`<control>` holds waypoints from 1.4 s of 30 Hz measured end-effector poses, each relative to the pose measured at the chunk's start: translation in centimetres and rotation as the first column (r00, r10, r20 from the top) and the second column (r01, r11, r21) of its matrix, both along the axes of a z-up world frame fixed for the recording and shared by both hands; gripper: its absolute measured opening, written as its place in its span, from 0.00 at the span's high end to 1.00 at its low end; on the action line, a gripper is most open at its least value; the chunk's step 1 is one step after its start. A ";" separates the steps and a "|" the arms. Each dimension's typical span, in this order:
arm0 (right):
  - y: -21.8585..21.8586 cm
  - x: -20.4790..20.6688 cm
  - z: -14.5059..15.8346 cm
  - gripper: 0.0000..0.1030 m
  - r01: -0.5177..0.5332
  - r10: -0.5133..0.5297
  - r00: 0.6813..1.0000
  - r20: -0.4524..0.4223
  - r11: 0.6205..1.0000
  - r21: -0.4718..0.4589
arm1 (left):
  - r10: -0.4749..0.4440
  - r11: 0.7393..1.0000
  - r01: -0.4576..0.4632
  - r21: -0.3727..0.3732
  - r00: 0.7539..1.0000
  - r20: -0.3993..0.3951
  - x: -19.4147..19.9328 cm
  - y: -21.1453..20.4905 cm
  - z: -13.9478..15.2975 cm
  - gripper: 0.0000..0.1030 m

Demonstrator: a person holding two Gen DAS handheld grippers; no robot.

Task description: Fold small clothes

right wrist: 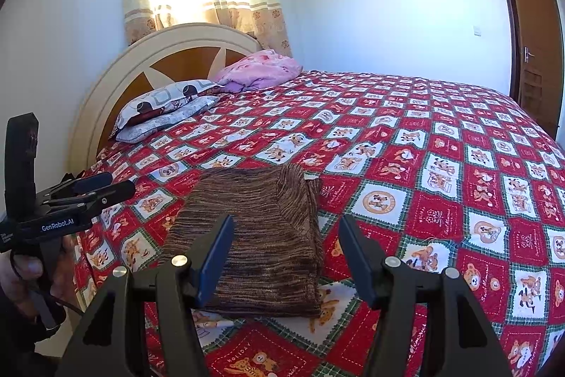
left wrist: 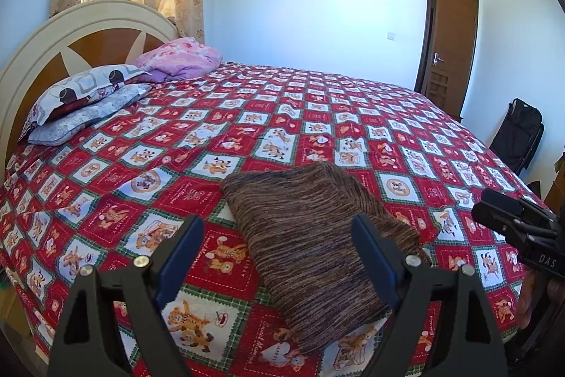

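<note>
1. The bed (left wrist: 317, 115) with its red patchwork cover fills your view.
2. The folded brown garment (left wrist: 310, 246) lies on the cover near your edge.
3. Your left gripper (left wrist: 279, 253) hovers above it, jaws apart, empty.
4. Your right gripper (right wrist: 286, 253) likewise: apart, empty.

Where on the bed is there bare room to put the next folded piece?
Bare bedspread runs from the folded brown garment toward the door side. Also free between garment and pillows. Crowded only at the headboard.
</note>
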State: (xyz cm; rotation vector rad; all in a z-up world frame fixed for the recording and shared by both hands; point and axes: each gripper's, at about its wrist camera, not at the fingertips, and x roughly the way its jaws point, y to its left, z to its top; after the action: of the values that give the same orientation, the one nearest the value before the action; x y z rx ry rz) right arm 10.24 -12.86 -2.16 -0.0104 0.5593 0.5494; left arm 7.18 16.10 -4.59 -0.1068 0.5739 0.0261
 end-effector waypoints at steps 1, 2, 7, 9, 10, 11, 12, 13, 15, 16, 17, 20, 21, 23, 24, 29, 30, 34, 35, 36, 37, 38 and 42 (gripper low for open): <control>0.0 0.0 0.0 0.39 0.000 0.000 1.000 -0.002 1.000 0.001 | 0.001 1.000 -0.001 0.000 1.000 0.001 0.0 0.0 0.0 0.15; 0.0 0.0 0.0 0.39 0.000 0.000 1.000 -0.002 1.000 0.002 | 0.001 1.000 -0.001 0.000 1.000 0.001 0.0 0.0 0.0 0.15; -0.1 0.0 0.0 0.39 -0.001 0.001 1.000 -0.002 1.000 0.001 | -0.002 1.000 0.002 -0.001 1.000 0.002 0.0 0.1 0.0 0.15; -0.1 -0.1 0.0 0.39 -0.003 0.003 1.000 0.000 1.000 0.001 | -0.001 1.000 0.001 0.000 1.000 0.000 0.0 0.1 0.0 0.15; -0.1 0.0 0.0 0.39 -0.001 0.001 1.000 0.000 1.000 0.001 | -0.001 1.000 0.001 -0.001 1.000 0.001 0.0 0.1 0.0 0.15; -0.1 0.0 0.0 0.39 -0.003 0.003 1.000 0.000 1.000 0.002 | -0.002 1.000 0.002 -0.002 1.000 0.001 0.0 0.1 0.0 0.15; 0.0 -0.1 -0.1 0.39 -0.004 0.004 1.000 0.000 1.000 0.001 | -0.001 1.000 0.001 0.000 1.000 0.000 0.0 0.1 0.0 0.15; 0.0 0.0 -0.1 0.39 -0.001 0.001 1.000 -0.001 1.000 0.001 | -0.001 1.000 0.001 0.000 1.000 0.001 0.0 0.1 0.0 0.15; 0.0 0.0 0.0 0.39 -0.001 0.001 1.000 -0.001 1.000 0.002 | -0.001 1.000 0.001 -0.002 1.000 0.001 0.0 0.1 0.0 0.15; 0.0 0.0 -0.1 0.39 -0.001 0.001 1.000 -0.001 1.000 0.001 | -0.002 1.000 0.002 -0.001 1.000 0.001 0.0 0.1 0.0 0.15; 0.0 0.0 -0.1 0.39 -0.001 0.001 1.000 -0.002 1.000 0.000 | -0.002 1.000 0.002 -0.001 1.000 0.000 0.0 0.1 0.0 0.15; 0.1 -0.1 -0.2 0.39 -0.001 0.001 1.000 -0.009 1.000 -0.002 | -0.002 1.000 0.002 -0.001 1.000 0.001 0.0 0.1 0.0 0.15; 0.2 -0.2 -0.3 0.39 0.000 0.000 1.000 -0.009 1.000 -0.002 | -0.002 1.000 0.002 -0.001 1.000 0.000 0.0 0.1 0.0 0.15; 0.3 -0.3 -0.4 0.39 0.000 0.000 1.000 -0.010 1.000 -0.004 | -0.001 1.000 0.001 0.002 1.000 0.000 0.0 0.1 0.1 0.15; 0.3 -0.3 -0.4 0.39 0.000 0.000 1.000 -0.010 1.000 -0.003 | -0.001 1.000 0.001 0.000 1.000 0.000 0.0 0.1 0.0 0.15; 0.3 -0.3 -0.3 0.39 0.001 -0.001 1.000 -0.006 1.000 -0.001 | -0.002 1.000 0.002 0.002 1.000 0.000 0.0 0.1 0.1 0.15; 0.3 -0.4 -0.3 0.39 0.003 -0.003 1.000 -0.002 1.000 0.000 | 0.002 1.000 -0.002 0.003 1.000 0.000 0.0 0.1 0.1 0.15; 0.1 -0.4 -0.1 0.39 0.011 -0.011 1.000 0.011 1.000 0.012 | 0.006 1.000 -0.006 0.009 1.000 -0.007 0.0 -0.1 0.1 0.15; 0.0 -0.4 0.0 0.39 0.015 -0.015 1.000 0.015 1.000 0.016 | 0.006 1.000 -0.006 0.008 1.000 -0.007 0.0 -0.1 0.1 0.15; 0.0 -0.4 0.1 0.39 0.017 -0.018 1.000 0.018 1.000 0.017 | 0.010 1.000 -0.010 0.012 1.000 -0.004 0.0 -0.1 0.1 0.15; 0.0 -0.4 0.1 0.39 0.020 -0.020 1.000 0.020 1.000 0.019 | 0.015 1.000 -0.015 0.015 1.000 -0.001 0.0 -0.1 0.2 0.15; 0.0 -0.4 0.1 0.39 0.021 -0.021 1.000 0.020 1.000 0.020 | 0.014 1.000 -0.014 0.017 1.000 -0.001 -0.1 -0.1 0.1 0.15; 0.0 -0.4 0.1 0.39 0.020 -0.020 1.000 0.019 1.000 0.020 | 0.026 0.999 -0.026 0.029 1.000 0.008 -0.2 -0.2 0.2 0.15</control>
State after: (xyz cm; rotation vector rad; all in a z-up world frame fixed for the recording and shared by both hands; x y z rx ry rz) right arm 9.80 -12.90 -2.04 0.0088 0.5346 0.5346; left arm 7.00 15.87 -4.40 -0.0860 0.5646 0.0590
